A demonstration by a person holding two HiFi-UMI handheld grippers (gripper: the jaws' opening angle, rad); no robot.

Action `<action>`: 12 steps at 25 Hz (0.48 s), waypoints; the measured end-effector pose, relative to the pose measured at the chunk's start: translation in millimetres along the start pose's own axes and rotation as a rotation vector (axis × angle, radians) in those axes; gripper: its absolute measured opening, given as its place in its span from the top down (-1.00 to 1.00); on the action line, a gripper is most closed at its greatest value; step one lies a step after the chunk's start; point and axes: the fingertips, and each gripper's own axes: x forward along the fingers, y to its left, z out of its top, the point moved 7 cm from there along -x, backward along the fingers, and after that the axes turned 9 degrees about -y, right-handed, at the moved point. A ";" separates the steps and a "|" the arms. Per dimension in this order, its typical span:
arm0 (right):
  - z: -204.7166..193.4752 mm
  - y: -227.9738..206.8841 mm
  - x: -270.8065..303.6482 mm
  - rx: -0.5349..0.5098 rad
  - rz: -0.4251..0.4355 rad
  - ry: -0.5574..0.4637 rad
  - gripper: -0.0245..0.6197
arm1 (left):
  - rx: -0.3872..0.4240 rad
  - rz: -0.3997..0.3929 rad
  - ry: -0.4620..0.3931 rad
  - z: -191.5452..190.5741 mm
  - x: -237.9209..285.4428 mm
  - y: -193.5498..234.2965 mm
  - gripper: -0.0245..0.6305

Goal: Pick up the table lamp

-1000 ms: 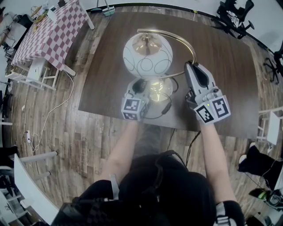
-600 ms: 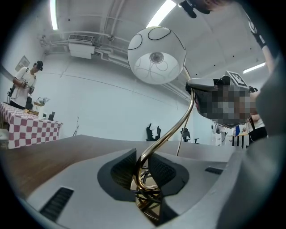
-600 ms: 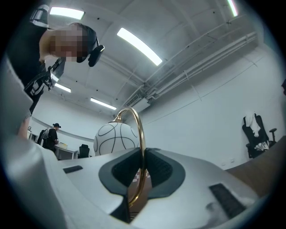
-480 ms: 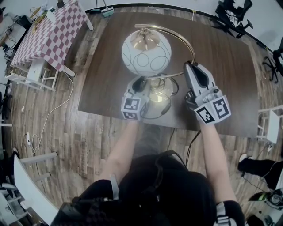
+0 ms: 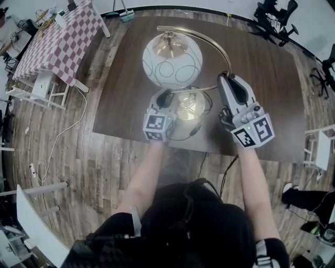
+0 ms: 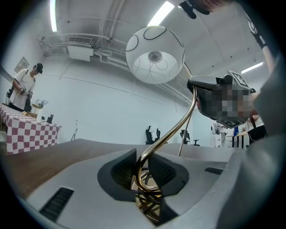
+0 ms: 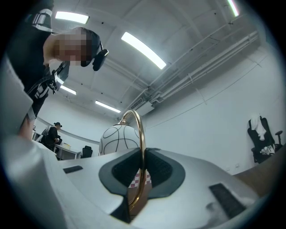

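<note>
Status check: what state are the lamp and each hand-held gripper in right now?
Table lamp: upright, gripped at two places on its brass arm.
Left hand-held gripper: shut on the brass arm near the base.
Right hand-held gripper: shut on the brass arm, higher up.

Half covered in the head view by its own shade and by the left hand-held gripper (image 5: 167,99): the round base (image 5: 191,104) of the brass arc table lamp with a white globe shade (image 5: 171,60). In the left gripper view, mostly lost behind grey gripper housing, only a few brass coils (image 6: 147,197) showing. In the right gripper view, lower globe (image 7: 117,136) and foot of the stem blocked by the right hand-held gripper (image 7: 142,172). Cut off by the head view's top edge: red-and-white checked table (image 5: 57,42), black office chairs (image 5: 275,15). Near edge of the dark brown tabletop (image 5: 272,78) partly behind both forearms. Far-off standing person (image 6: 24,87) too small for any detail.
</note>
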 end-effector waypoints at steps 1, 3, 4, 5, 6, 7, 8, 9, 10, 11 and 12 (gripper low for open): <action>1.2 0.6 0.3 -0.002 0.001 -0.005 0.79 | 0.003 -0.001 -0.003 1.4 0.4 0.2 0.65; 3.2 2.1 1.0 -0.004 0.004 -0.012 0.79 | 0.007 -0.001 -0.007 4.0 0.9 1.2 0.65; 4.3 2.8 1.6 -0.006 0.006 -0.014 0.79 | 0.008 0.000 -0.009 5.3 1.2 1.6 0.65; 5.5 3.3 2.0 -0.007 0.008 -0.016 0.79 | 0.009 0.000 -0.010 6.6 1.6 1.6 0.65; 7.0 3.6 2.4 -0.008 0.010 -0.017 0.79 | 0.009 0.000 -0.011 7.9 2.0 1.2 0.65; 8.7 3.6 2.9 -0.009 0.012 -0.018 0.79 | 0.009 0.000 -0.013 9.5 2.5 0.6 0.65; 10.7 3.7 3.8 -0.009 0.014 -0.020 0.79 | 0.010 0.001 -0.014 11.5 2.8 0.2 0.65; 12.8 3.9 5.2 -0.009 0.015 -0.021 0.79 | 0.010 0.002 -0.015 13.8 3.1 0.2 0.65; 14.9 4.4 6.7 -0.009 0.018 -0.021 0.79 | 0.010 0.004 -0.016 16.3 3.3 0.5 0.65; 16.8 4.9 8.1 -0.009 0.021 -0.021 0.79 | 0.009 0.005 -0.016 18.8 3.6 0.7 0.65; 18.6 5.4 9.4 -0.009 0.023 -0.020 0.79 | 0.009 0.007 -0.015 21.0 3.8 0.8 0.65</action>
